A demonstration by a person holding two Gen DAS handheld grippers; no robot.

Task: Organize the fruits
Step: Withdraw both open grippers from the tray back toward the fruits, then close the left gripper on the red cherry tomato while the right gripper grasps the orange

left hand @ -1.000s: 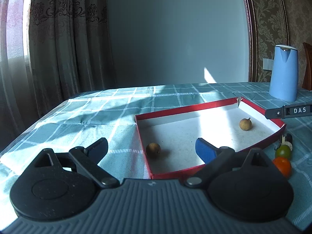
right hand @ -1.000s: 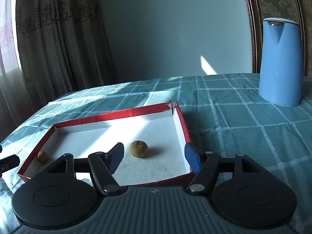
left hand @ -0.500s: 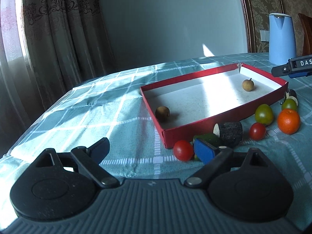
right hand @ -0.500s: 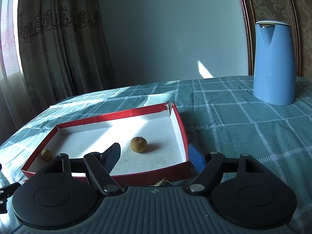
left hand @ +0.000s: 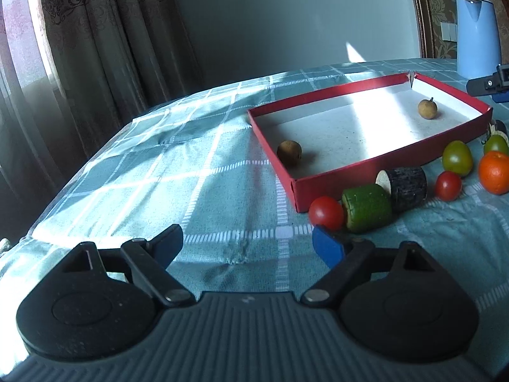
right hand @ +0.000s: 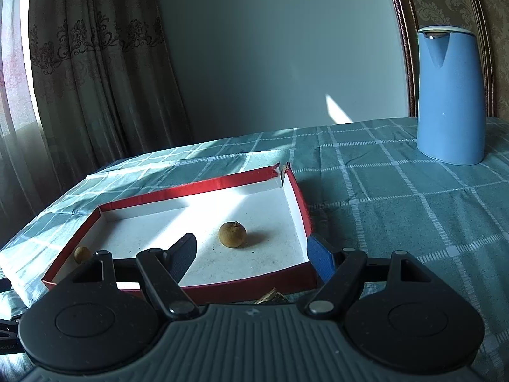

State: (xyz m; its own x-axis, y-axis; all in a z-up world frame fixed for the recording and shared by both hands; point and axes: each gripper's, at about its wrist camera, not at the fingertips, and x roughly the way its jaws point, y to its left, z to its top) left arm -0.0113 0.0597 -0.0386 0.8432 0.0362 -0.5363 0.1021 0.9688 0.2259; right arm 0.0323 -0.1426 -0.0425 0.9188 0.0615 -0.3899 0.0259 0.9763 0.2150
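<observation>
A red box (left hand: pixel 321 191) with a white floor holds two brown longans: one near its left wall (left hand: pixel 289 153), one at the far right (left hand: pixel 427 108). Along its front wall on the cloth lie a red tomato (left hand: pixel 326 212), a green cucumber chunk (left hand: pixel 366 207), a dark chunk (left hand: pixel 407 187), a small red tomato (left hand: pixel 448 185), green tomatoes (left hand: pixel 457 158) and an orange (left hand: pixel 494 172). My left gripper (left hand: pixel 248 243) is open and empty, left of the fruit row. My right gripper (right hand: pixel 251 251) is open and empty over the box's (right hand: pixel 299 197) near right corner, a longan (right hand: pixel 232 234) ahead.
A blue kettle (right hand: pixel 450 95) stands at the back right on the checked green tablecloth (left hand: pixel 178 172). Curtains (right hand: pixel 89 73) and a window lie left; the table edge falls off at the left. The right gripper's tip (left hand: pixel 490 82) shows at the right edge.
My left gripper has pulled back and left from over the box, bringing the fruit row in front of the box into view. My right gripper has drawn back slightly and risen.
</observation>
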